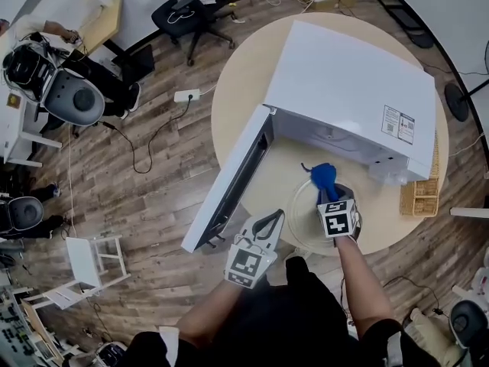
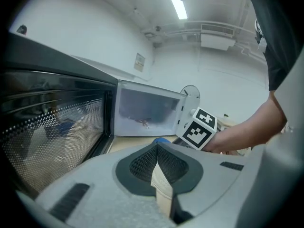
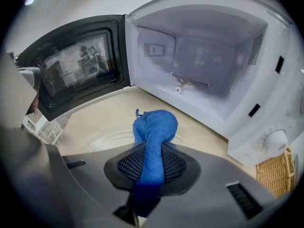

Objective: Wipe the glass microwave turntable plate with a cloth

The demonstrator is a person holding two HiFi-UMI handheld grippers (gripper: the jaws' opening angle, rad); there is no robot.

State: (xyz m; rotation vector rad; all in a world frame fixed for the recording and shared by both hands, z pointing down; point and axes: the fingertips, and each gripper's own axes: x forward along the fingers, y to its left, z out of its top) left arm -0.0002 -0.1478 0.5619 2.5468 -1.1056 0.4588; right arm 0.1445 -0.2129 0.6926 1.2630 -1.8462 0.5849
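My right gripper (image 3: 152, 152) had its jaws clamped on a blue cloth (image 3: 155, 126), whose bunched end hung over the glass turntable plate (image 3: 97, 136). The plate lay on the round wooden table (image 1: 238, 102), just in front of the white microwave (image 1: 348, 90). The microwave's door (image 1: 229, 180) stood wide open, and its cavity was bare but for the drive hub. My left gripper (image 2: 157, 150) hovered beside the door, jaws together and holding nothing. A wicker basket (image 1: 421, 197) sat at the table's edge.
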